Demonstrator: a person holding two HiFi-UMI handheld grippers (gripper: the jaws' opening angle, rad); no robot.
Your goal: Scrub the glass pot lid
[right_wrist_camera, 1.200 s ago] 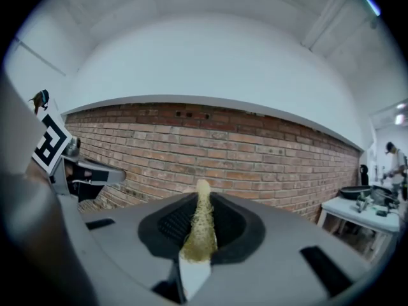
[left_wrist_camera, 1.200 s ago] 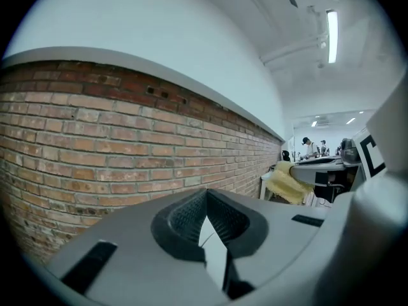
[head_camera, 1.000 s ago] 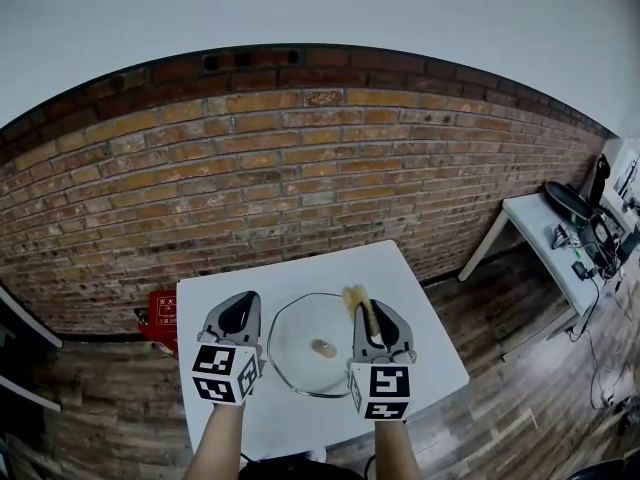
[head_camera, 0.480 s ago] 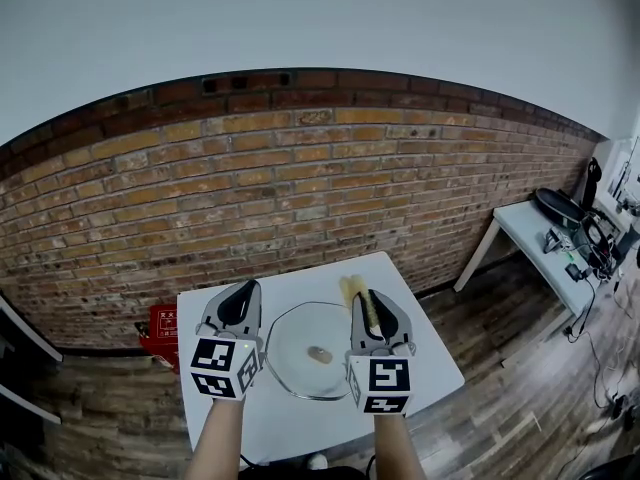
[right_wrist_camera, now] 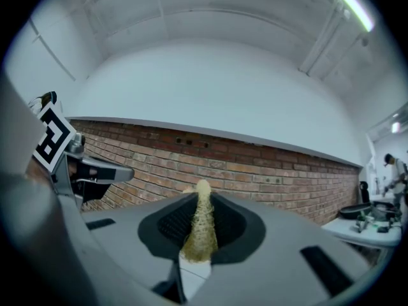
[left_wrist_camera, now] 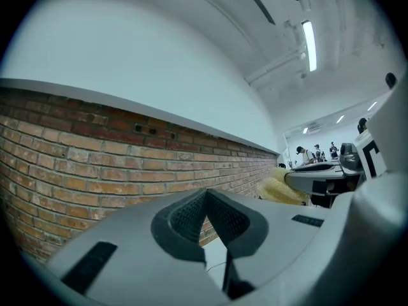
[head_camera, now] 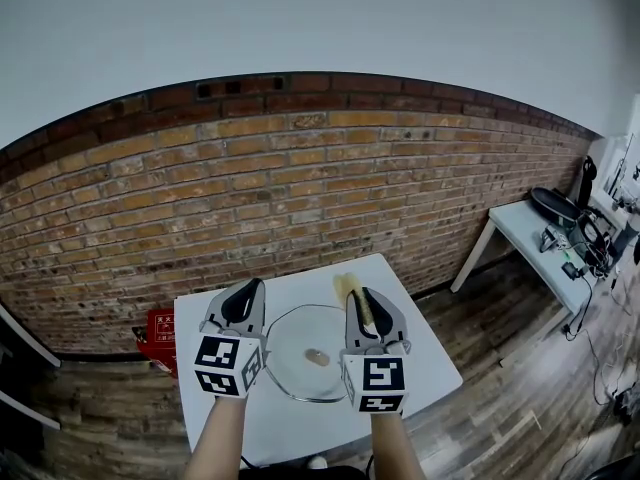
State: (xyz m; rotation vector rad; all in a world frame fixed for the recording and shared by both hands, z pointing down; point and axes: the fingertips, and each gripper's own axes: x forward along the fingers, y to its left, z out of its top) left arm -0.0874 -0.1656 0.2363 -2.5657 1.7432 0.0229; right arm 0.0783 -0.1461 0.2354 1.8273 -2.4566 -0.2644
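Glass pot lid (head_camera: pixel 300 340): lies flat at the middle of the white table (head_camera: pixel 425 363), knob at its centre, between the two grippers and touched by neither; scrubbing judged not in hand, and how much is done cannot be told. Right gripper (right_wrist_camera: pixel 203 199): jaws clamped on a yellow fibrous scrubber (right_wrist_camera: pixel 201 231), raised clear of the lid; left gripper (left_wrist_camera: pixel 205 199): jaws closed together, nothing between them. Containers: no pot or basin in view, so no contents to list.

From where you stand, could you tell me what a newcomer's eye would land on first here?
Probably the glass pot lid, flat on the white table, seen between the two tools. Next, the yellow scrubber pinched in the right tool, while the left tool is shut and empty.
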